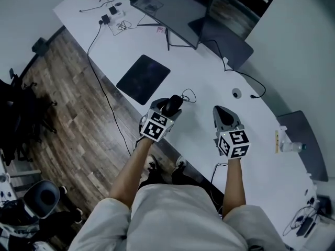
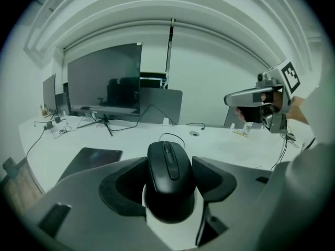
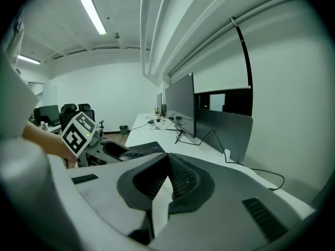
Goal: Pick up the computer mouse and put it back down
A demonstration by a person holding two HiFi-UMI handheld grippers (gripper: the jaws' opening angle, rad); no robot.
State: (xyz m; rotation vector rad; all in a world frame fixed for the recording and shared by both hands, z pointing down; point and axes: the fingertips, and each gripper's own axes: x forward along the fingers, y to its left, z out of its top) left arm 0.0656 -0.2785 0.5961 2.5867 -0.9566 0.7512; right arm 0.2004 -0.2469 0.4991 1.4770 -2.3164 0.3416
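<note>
item: computer mouse [image 2: 168, 179], black, wired; held between the jaws of the left gripper [image 1: 167, 107], pads pressed on its sides, raised off the white desk [image 1: 201, 85] near the front edge; its cable [image 1: 187, 95] loops on the desk just beyond; dark mouse pad [image 1: 143, 78] lies further off to the left; right gripper [image 3: 168, 163] beside it, jaws together, holding nothing; monitor [image 1: 167, 9] at the desk's back.

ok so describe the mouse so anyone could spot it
Find the long white desk with the dark monitor. Near its front edge, the left gripper is shut on a black computer mouse. It alone is rounded with a scroll wheel; the mouse pad beside it lies flat.
</note>
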